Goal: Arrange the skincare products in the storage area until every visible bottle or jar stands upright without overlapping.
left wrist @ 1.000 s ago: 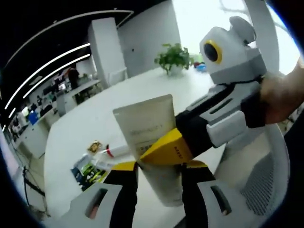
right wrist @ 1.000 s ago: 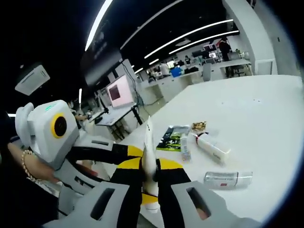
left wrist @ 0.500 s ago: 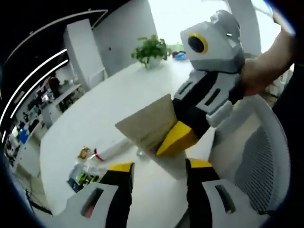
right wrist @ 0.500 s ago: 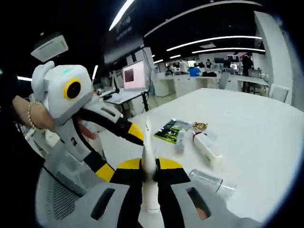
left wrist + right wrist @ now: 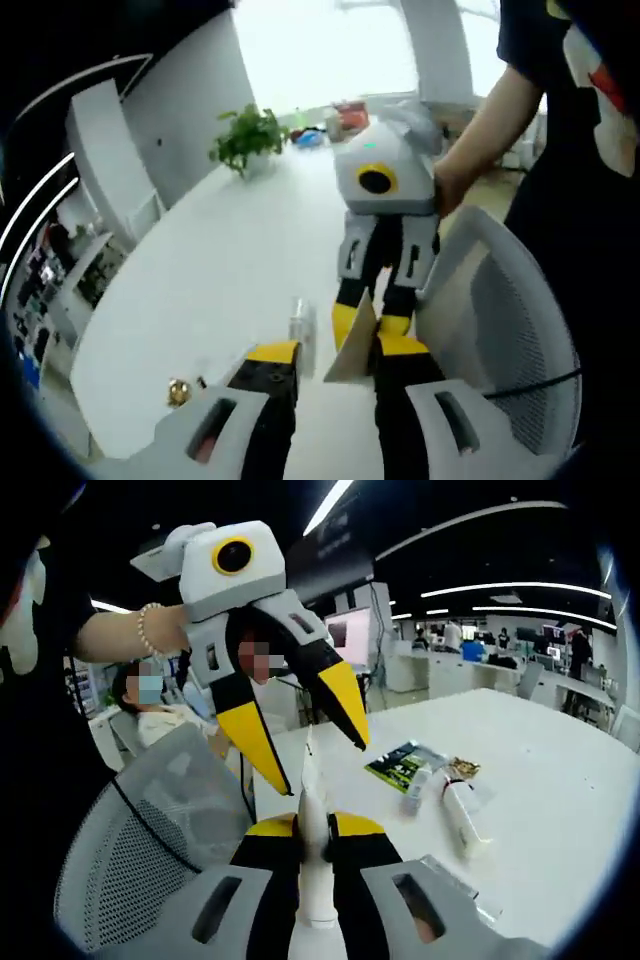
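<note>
Table (image 5: 560, 780): white and broad; it runs from centre to 3 o'clock in the right gripper view and carries the loose products.
Chair (image 5: 510, 340): grey mesh back, at 4 o'clock in the left gripper view, just beside both grippers.
Left gripper (image 5: 320, 763): jaws apart and empty. In the right gripper view it hangs at 11 o'clock, yellow tips pointing down on either side of the tube's top without touching it.
Right gripper (image 5: 368, 325): jaws pressed together on the tube, held above the table edge.
Change: a second ago both grippers pinched the tube; the left one has since let go and drawn back, so the right one carries it alone.
Meaning: the handover looks done; the tube is not yet stood up, and the freed left gripper can fetch another product.
Tube (image 5: 313, 840): cream, seen edge-on, at 6 o'clock in the right gripper view, off the table.
White tube (image 5: 466, 818): lying flat at 3 o'clock, red cap away from the camera.
Clear bottle (image 5: 452, 882): on its side at 5 o'clock, close to the table edge.
Leaflet (image 5: 403, 763): green and black, flat, at 2 o'clock.
Left to do: every product on the table lies down, so most of the arranging remains.
</note>
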`<action>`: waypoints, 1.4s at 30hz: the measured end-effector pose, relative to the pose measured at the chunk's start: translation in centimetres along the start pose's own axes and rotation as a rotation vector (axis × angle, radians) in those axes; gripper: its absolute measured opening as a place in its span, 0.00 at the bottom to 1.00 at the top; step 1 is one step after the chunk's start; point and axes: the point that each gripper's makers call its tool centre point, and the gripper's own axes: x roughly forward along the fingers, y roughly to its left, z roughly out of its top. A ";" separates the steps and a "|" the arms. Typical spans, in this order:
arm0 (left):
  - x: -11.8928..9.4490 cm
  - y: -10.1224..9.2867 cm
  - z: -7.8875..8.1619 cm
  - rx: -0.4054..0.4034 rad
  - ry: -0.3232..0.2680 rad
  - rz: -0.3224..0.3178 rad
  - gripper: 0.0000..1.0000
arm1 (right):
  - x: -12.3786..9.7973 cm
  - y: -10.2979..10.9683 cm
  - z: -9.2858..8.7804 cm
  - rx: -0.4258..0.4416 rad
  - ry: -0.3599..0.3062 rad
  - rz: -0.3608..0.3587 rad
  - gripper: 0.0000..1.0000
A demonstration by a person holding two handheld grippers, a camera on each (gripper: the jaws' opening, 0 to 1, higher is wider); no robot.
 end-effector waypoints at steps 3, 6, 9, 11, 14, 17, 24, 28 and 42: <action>0.5 -0.8 -0.4 0.034 0.034 -0.066 0.19 | 0.0 0.4 -0.4 -0.028 0.009 0.013 0.10; 0.9 -1.4 -0.3 0.039 0.044 -0.108 0.15 | -0.3 0.4 -0.3 -0.026 -0.010 0.026 0.10; 1.2 -1.5 -0.1 0.066 0.058 -0.141 0.14 | -0.4 0.4 -0.2 -0.024 -0.022 0.037 0.11; 1.4 -1.7 0.0 0.098 0.071 -0.171 0.13 | -0.7 0.4 -0.4 -0.013 -0.042 0.046 0.12; 1.8 -1.7 0.2 0.109 0.081 -0.195 0.12 | -1.1 0.2 -0.4 0.032 -0.062 0.049 0.13; 2.1 -1.5 0.4 0.121 0.083 -0.204 0.10 | -1.2 -0.1 -0.5 0.048 -0.064 0.039 0.16; 2.2 -1.8 0.2 0.108 0.081 -0.235 0.10 | -0.2 0.2 -3.6 0.016 0.056 0.058 0.22; 2.2 -1.9 0.0 0.115 0.080 -0.238 0.10 | 0.0 0.4 -5.4 -0.012 0.122 0.062 0.22; 4.1 1.8 0.6 0.121 0.030 -0.239 0.10 | -0.5 -4.5 -5.9 -0.059 0.153 0.006 0.17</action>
